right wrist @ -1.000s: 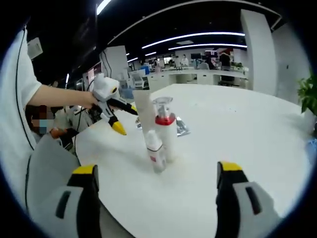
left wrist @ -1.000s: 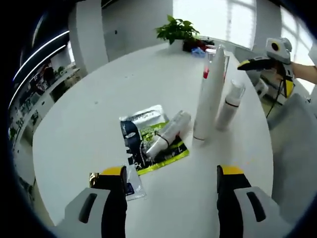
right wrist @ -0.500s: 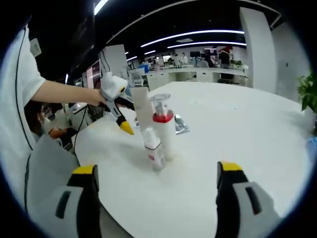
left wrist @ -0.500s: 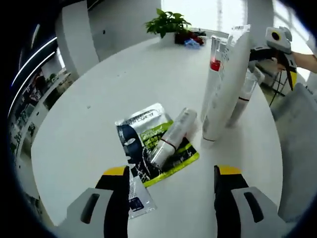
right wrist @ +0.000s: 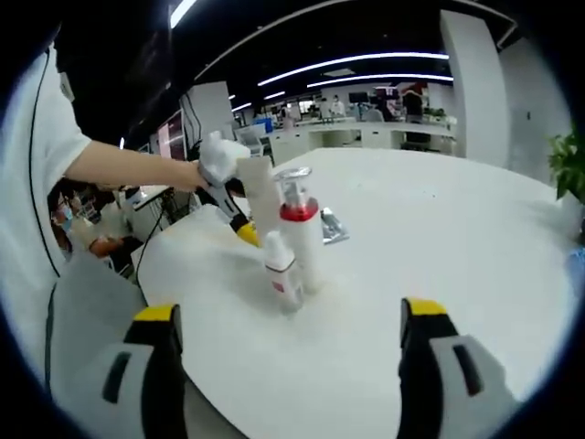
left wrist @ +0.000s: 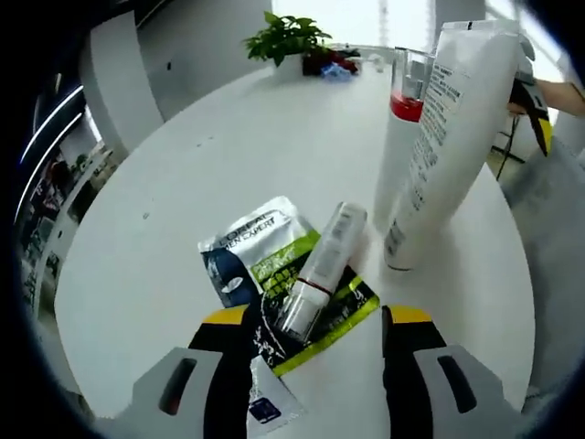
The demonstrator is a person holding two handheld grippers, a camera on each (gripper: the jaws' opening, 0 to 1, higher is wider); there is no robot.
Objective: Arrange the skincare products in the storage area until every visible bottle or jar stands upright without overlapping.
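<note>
I saw the round white surface (left wrist: 183, 165) carrying everything. On it, in the left gripper view, a tall white squeeze tube with printed text (left wrist: 452, 137) stood upright on its cap, and just behind it stood a white pump bottle with a red collar and clear cap (left wrist: 399, 137). A flat dark-and-green foil sachet (left wrist: 260, 265) lay near my jaws, and a slim white bottle with a clear cap (left wrist: 315, 270) lay on its side across it. A smaller foil packet (left wrist: 265, 402) lay between the jaws. My left hand-held gripper (left wrist: 315, 366) stood wide apart, holding nothing, just short of the lying bottle.

In the right gripper view, a small white bottle with a red label (right wrist: 281, 272) stood upright beside the pump bottle. My right hand-held gripper (right wrist: 288, 366) was spread wide and empty, well back from the group. A green potted plant (left wrist: 285, 37) sat at the far edge.
</note>
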